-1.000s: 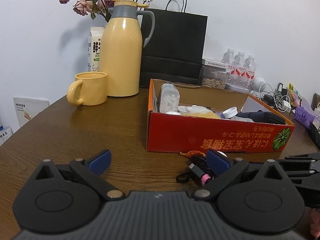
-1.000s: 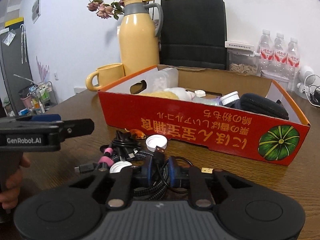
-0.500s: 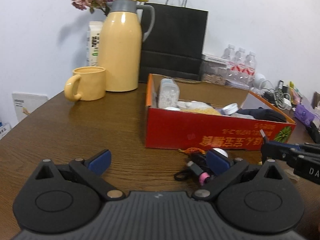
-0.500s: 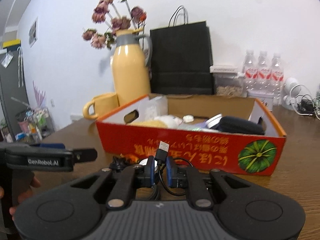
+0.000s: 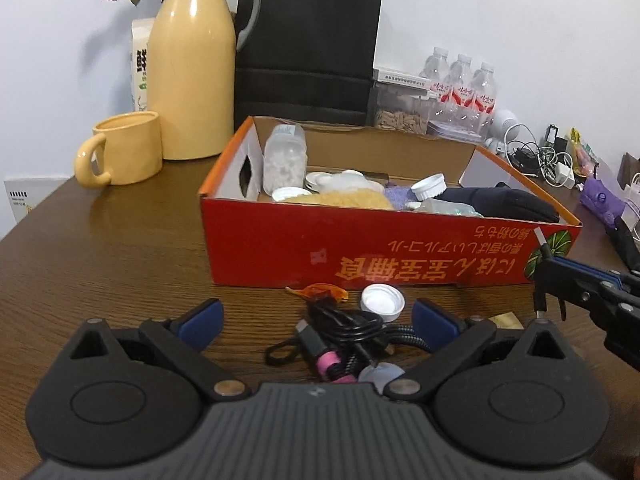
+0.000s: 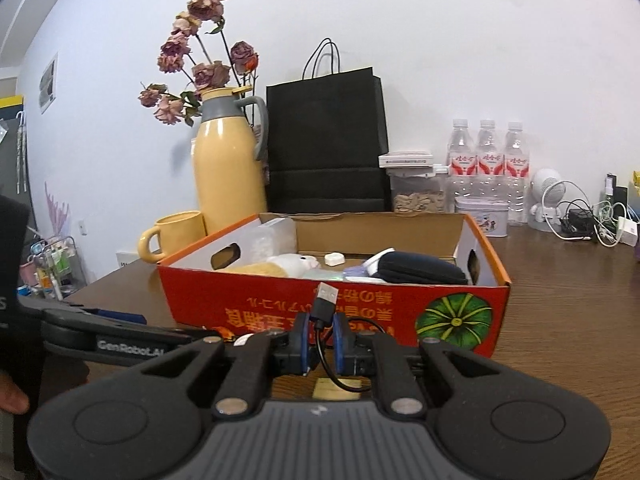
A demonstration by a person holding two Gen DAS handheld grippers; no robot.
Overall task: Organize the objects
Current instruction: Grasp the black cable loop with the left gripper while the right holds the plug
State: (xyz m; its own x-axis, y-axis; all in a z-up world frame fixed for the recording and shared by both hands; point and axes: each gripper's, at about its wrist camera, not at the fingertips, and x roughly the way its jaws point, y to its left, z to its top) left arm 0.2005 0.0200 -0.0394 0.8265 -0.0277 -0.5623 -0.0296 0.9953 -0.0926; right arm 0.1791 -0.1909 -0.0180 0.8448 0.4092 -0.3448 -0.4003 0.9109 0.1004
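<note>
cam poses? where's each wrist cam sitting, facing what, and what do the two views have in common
Left wrist: low over the table, facing the red box; open left hand-held gripper over the cable pile, right hand-held gripper entering at right.
Right wrist: raised, facing the red box's front; right hand-held gripper shut on a USB cable, left hand-held gripper and a fingertip at left.
Shared: red box, yellow jug, mug, black bag, water bottles.

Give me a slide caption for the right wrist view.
Right gripper shut on a black USB cable, held before the red cardboard box.
</note>
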